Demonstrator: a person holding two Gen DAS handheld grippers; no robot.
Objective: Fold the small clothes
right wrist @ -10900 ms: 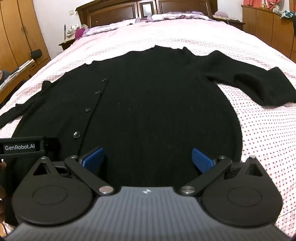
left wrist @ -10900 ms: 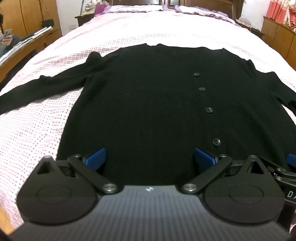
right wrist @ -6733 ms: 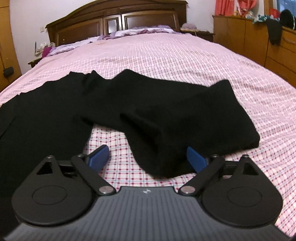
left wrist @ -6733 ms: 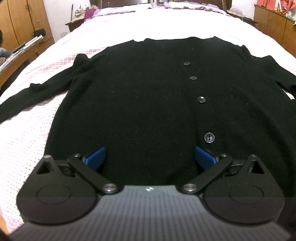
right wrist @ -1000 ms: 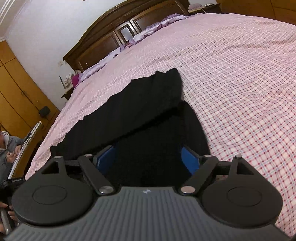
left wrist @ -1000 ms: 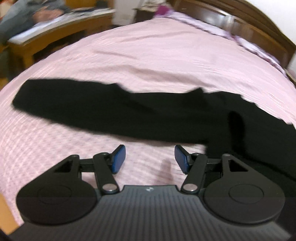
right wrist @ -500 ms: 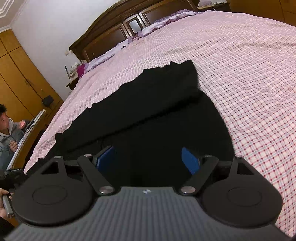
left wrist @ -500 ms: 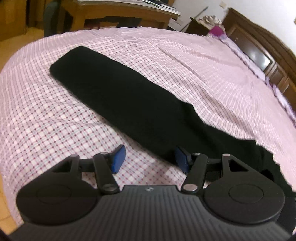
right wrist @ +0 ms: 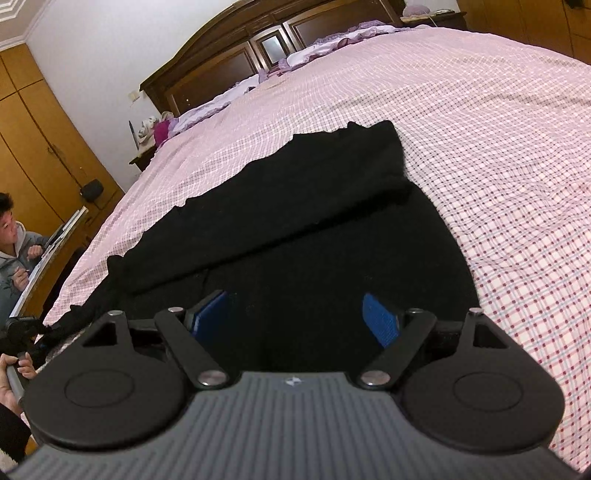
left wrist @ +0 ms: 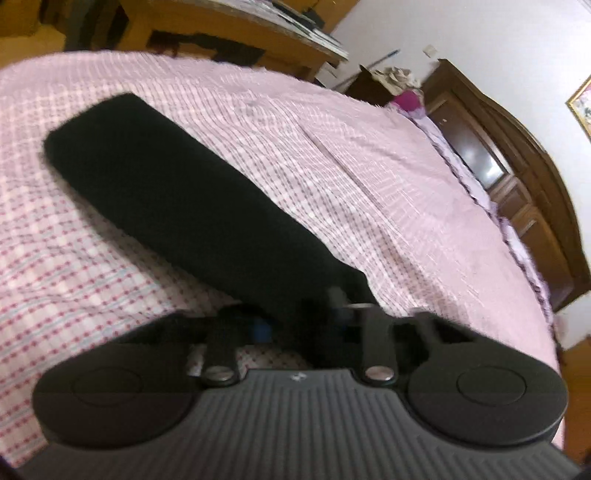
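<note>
Cardigan (right wrist: 295,229): your black knit lies flat on the bed; in the right wrist view one sleeve is folded slantwise across the body, and the other sleeve (left wrist: 177,206) stretches out alone over the bedspread in the left wrist view.
Left claw (left wrist: 301,325): your jaws look drawn close together around the near end of that outstretched sleeve, with dark knit filling the gap between them; the picture is blurred here, so the grip looks closed on the cloth but the exact contact is hard to make out.
Right claw (right wrist: 295,317): you have it spread wide, the blue pads (right wrist: 380,319) well apart, holding nothing; it hangs over the lower body of the cardigan, and whether it touches the cloth cannot be told.
Bed (right wrist: 498,122): pink checked bedspread, mostly smooth, with a dark wooden headboard (right wrist: 258,48) and lilac pillows (right wrist: 332,40) at the far end.
Room: yellow-brown wardrobes (right wrist: 33,140) stand along the left wall, with a wooden desk (left wrist: 236,22) carrying papers beside the bed.
Person (right wrist: 14,243): seated at that desk in a grey hooded top, at the left edge of the right wrist view.
</note>
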